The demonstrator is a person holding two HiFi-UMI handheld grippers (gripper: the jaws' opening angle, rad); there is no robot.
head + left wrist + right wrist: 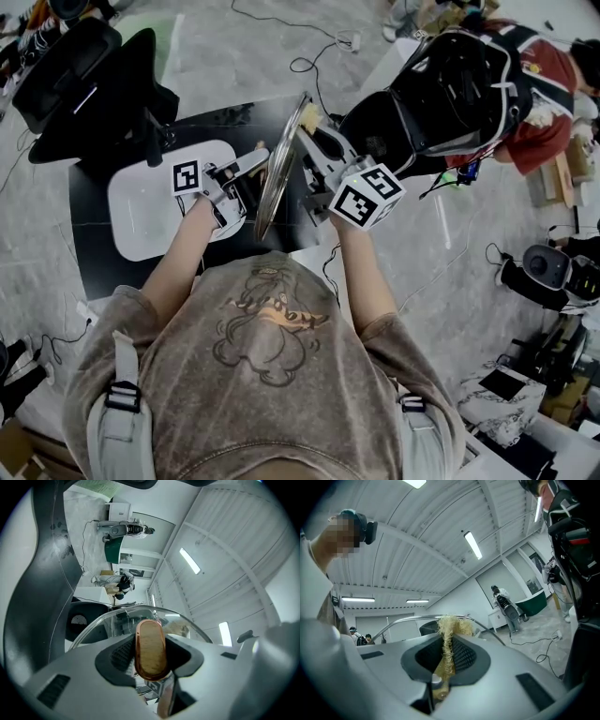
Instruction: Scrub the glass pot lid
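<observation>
A black rectangular table top (94, 262) carries a white rounded plastic tray (141, 220), which lies below the jaws of the left gripper (246, 183). The round clear glass pot lid with a metal rim (278, 169) stands on edge between the two grippers. The right gripper (445, 656) has its jaws closed on a straw-coloured fibre scrubber (451, 626), and the tuft ahead of them lies against the lid. The left jaws are clamped on the lid's oval wooden knob (151, 649).

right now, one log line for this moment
left gripper: shut on lid knob | right gripper: shut on scrubber | glass lid: held upright, scrubber at rim
</observation>
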